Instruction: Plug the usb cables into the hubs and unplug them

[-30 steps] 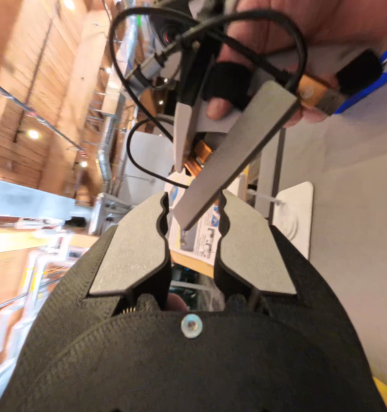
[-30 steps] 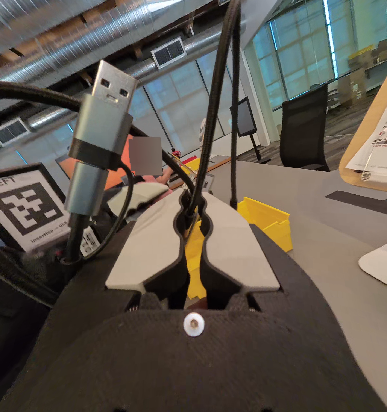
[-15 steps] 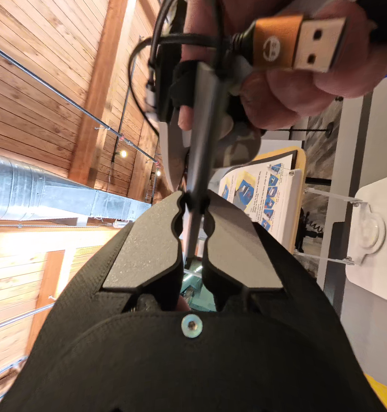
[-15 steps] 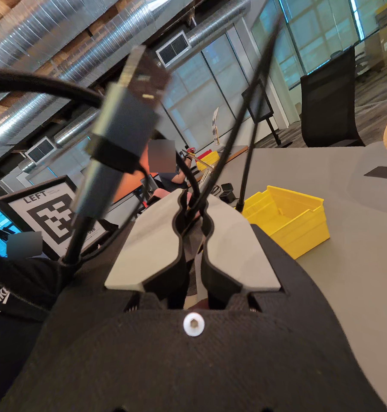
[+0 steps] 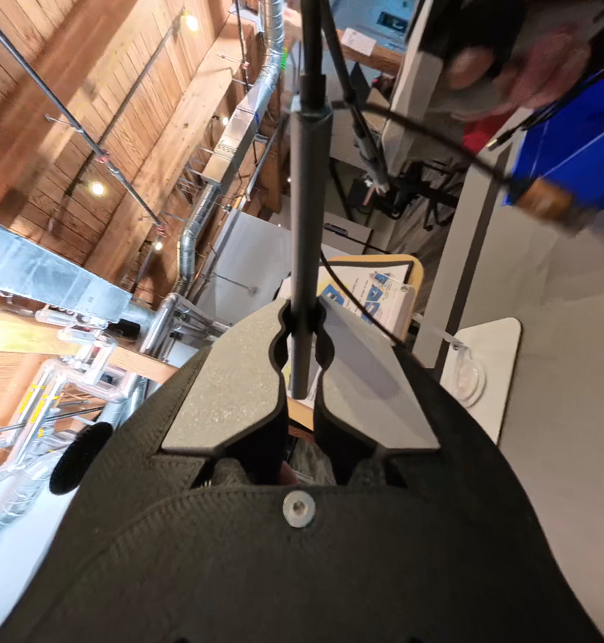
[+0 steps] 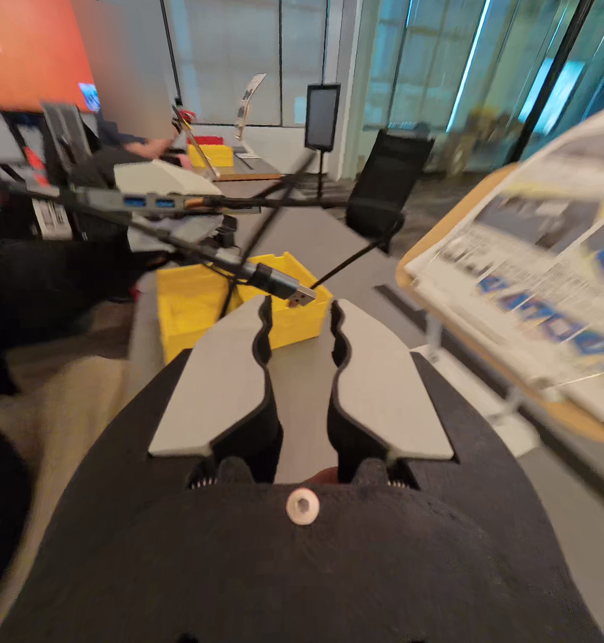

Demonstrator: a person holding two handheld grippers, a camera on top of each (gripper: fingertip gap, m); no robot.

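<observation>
My left gripper (image 5: 303, 313) is shut on the flat grey USB hub (image 5: 305, 208), seen edge-on, with both pads pressing its sides. The hub's black cable (image 5: 311, 41) runs up out of view. An orange USB plug (image 5: 544, 201) hangs blurred on a black cable at the right. In the right wrist view the hub (image 6: 137, 201) shows its blue ports at the left. My right gripper (image 6: 298, 306) is open and empty. A grey USB plug (image 6: 283, 285) on a black cable hangs just ahead of its left fingertip (image 6: 255, 313), touching neither pad.
A yellow bin (image 6: 189, 313) stands on the grey table (image 6: 304, 243) ahead of my right gripper. An instruction sheet on a wooden stand (image 6: 519, 278) is at the right, with a white base plate (image 5: 485, 375) beside it. A blue bin (image 5: 572, 153) and a person's hand (image 5: 537, 69) are at the upper right. My right fingertips sit around 11 cm from my left ones.
My left gripper closed on the hub and keeps hold of it. My right gripper opened and let go of the black cable, then swung down toward the table; the grey plug now hangs free.
</observation>
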